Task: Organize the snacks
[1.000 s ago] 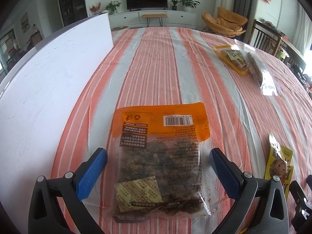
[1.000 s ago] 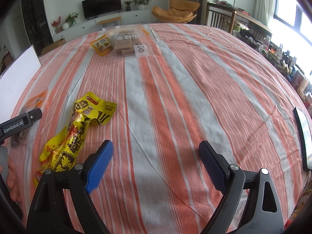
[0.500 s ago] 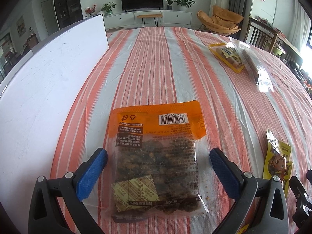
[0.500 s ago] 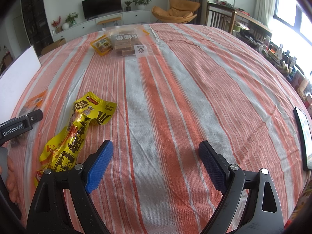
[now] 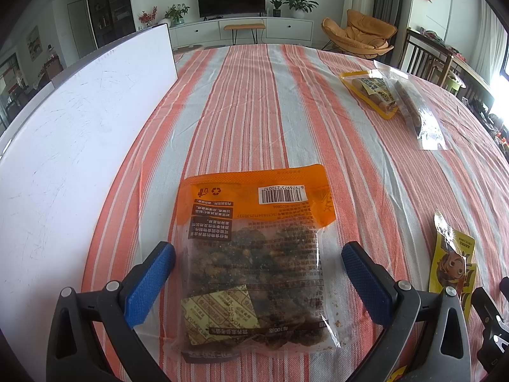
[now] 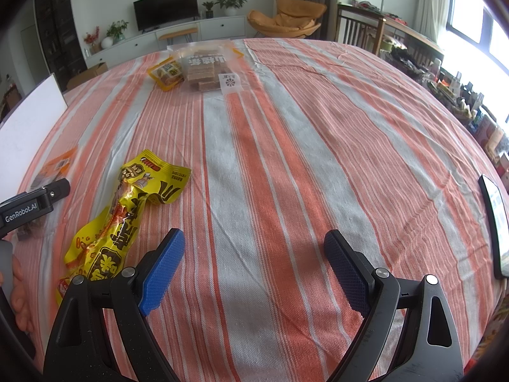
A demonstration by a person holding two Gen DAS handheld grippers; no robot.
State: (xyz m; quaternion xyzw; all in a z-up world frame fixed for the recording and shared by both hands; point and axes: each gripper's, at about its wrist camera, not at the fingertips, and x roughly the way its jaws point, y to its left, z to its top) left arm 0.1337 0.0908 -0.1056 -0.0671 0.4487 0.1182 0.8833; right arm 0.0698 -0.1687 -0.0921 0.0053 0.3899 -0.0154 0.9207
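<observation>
Snack pouch [image 5: 254,254], orange-topped and clear, lies flat on the striped desk [image 5: 254,102] between the wide-open left tongs [image 5: 257,264], untouched by either pad, while the right tongs [image 6: 254,254] gape empty beside a yellow snack packet [image 6: 127,210].

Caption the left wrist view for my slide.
Open left gripper straddling an orange snack bag on the striped tablecloth.

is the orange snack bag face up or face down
Face down. The orange snack bag lies flat on the striped tablecloth with its barcode and fine print showing.
</observation>
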